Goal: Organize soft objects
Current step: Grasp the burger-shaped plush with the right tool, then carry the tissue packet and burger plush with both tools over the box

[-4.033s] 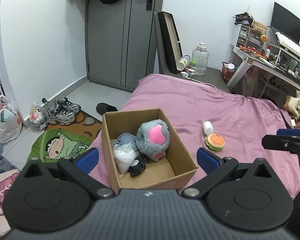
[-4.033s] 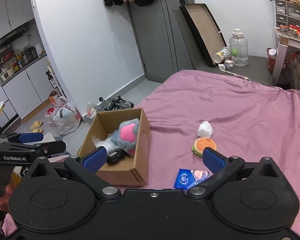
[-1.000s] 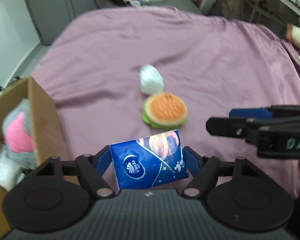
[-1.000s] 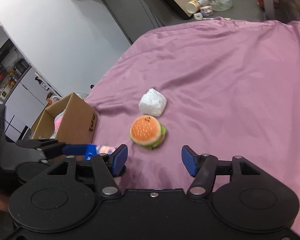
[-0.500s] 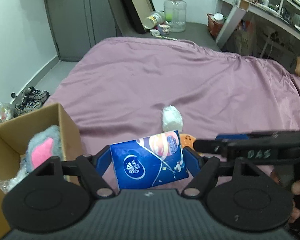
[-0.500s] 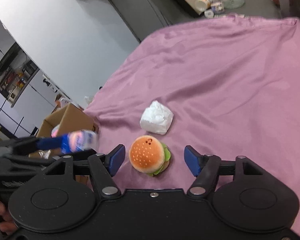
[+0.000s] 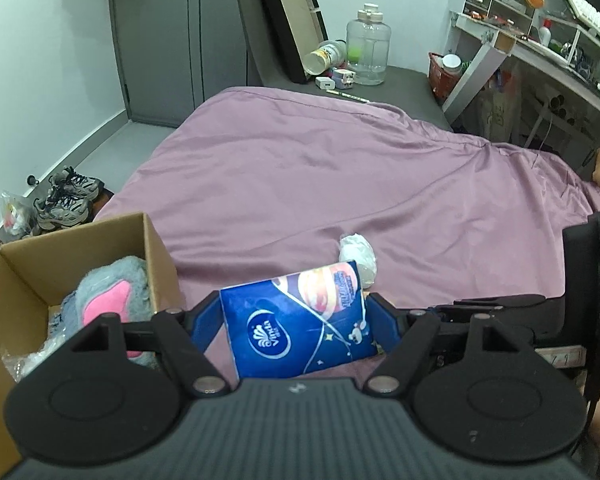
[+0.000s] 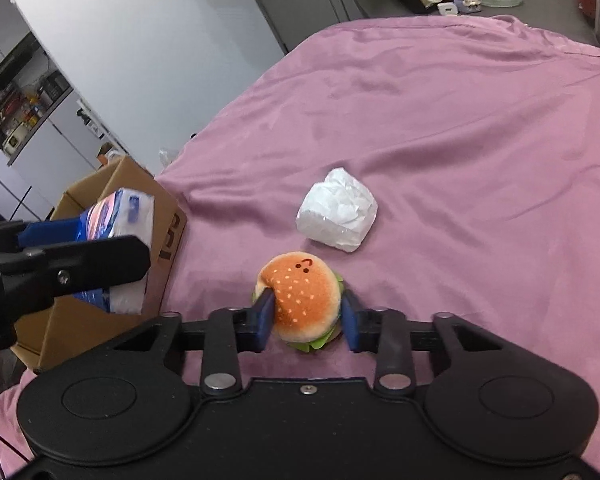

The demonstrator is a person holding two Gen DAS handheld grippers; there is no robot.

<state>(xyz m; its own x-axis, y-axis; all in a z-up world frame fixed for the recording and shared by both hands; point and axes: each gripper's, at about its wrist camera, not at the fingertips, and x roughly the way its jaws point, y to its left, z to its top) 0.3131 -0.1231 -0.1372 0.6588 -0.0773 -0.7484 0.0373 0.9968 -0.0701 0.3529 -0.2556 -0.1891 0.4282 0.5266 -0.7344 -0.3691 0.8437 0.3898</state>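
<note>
Left wrist view shows the left gripper pinching a blue tissue pack between its two blue pads, the pack tilted with its right end higher. It is held above the purple bedsheet, just to the right of an open cardboard box that sits at the bed's left edge. Inside the box lies a grey plush with a pink patch among some clear plastic wrapping. A white crumpled packet rests on the sheet just beyond the pack. Sneakers sit on the floor to the left of the bed, and a clear water jug stands on a grey ledge past the bed's far end.

Right wrist view shows the right gripper pressed against both sides of a burger plush, its pads sinking slightly into the bun; the plush is low over the sheet, though contact with it cannot be judged. The white packet lies just beyond the burger, apart from it. At the left of this view the tissue pack appears held beside the box's near wall
</note>
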